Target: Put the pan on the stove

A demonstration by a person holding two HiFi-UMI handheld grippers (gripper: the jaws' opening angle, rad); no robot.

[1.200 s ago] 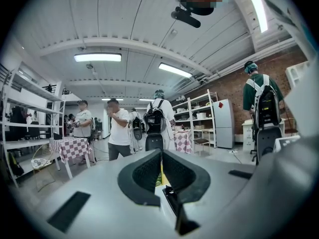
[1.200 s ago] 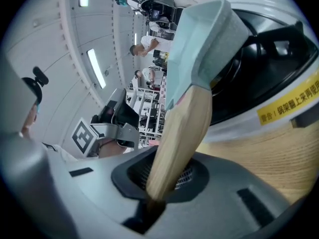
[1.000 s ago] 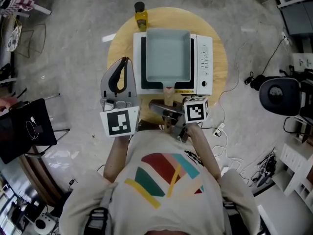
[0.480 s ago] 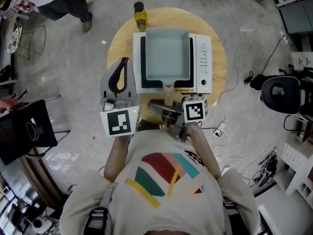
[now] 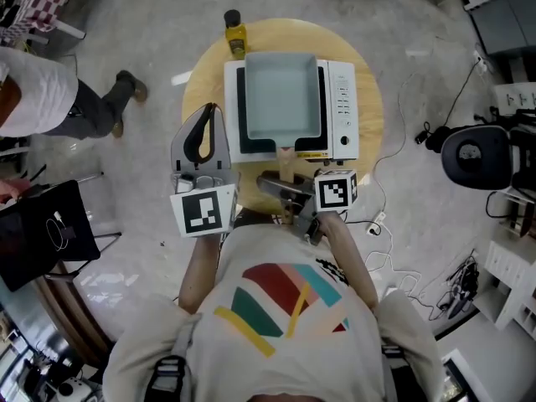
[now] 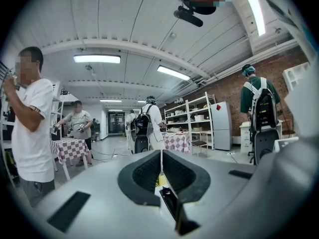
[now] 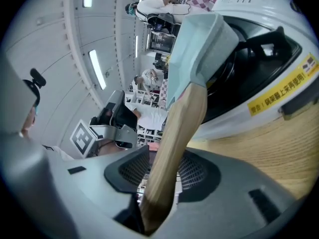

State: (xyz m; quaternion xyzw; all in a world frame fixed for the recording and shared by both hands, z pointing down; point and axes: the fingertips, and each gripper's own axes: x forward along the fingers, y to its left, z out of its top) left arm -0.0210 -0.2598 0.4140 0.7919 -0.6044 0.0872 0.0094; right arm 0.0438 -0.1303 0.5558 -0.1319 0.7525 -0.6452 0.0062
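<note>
A round wooden table (image 5: 205, 74) is seen from above, with a white stove (image 5: 345, 107) set on it. A pale blue-grey square pan (image 5: 280, 90) is seated flat on the stove's dark top. Its wooden handle (image 5: 288, 162) is pointed back over the stove's near edge toward the person.

The right claw (image 7: 168, 156) is held just short of the stove's near edge, rolled onto its side. Its jaws are set fairly wide and have just been opening. The wooden handle is still passed between them, and mesh pad surface is shown clear of the wood on both sides, so the handle is no longer squeezed. Straight ahead of this claw, past its tips, the handle is joined to the pan's body. The stove's white rim and a yellow label are seen beside that joint, with bare table wood beneath.

The left claw (image 6: 160, 156) is held to the left of the right claw, alongside the stove's left edge and apart from it. Its jaws are closed, with the tips met and nothing gripped between them.

Ahead of the left claw, at the table's far edge, a yellow bottle (image 5: 235, 32) is stood beside the stove's far left corner. Farther left of that claw, a person in a white shirt (image 5: 50, 99) is seen on the grey floor.
</note>
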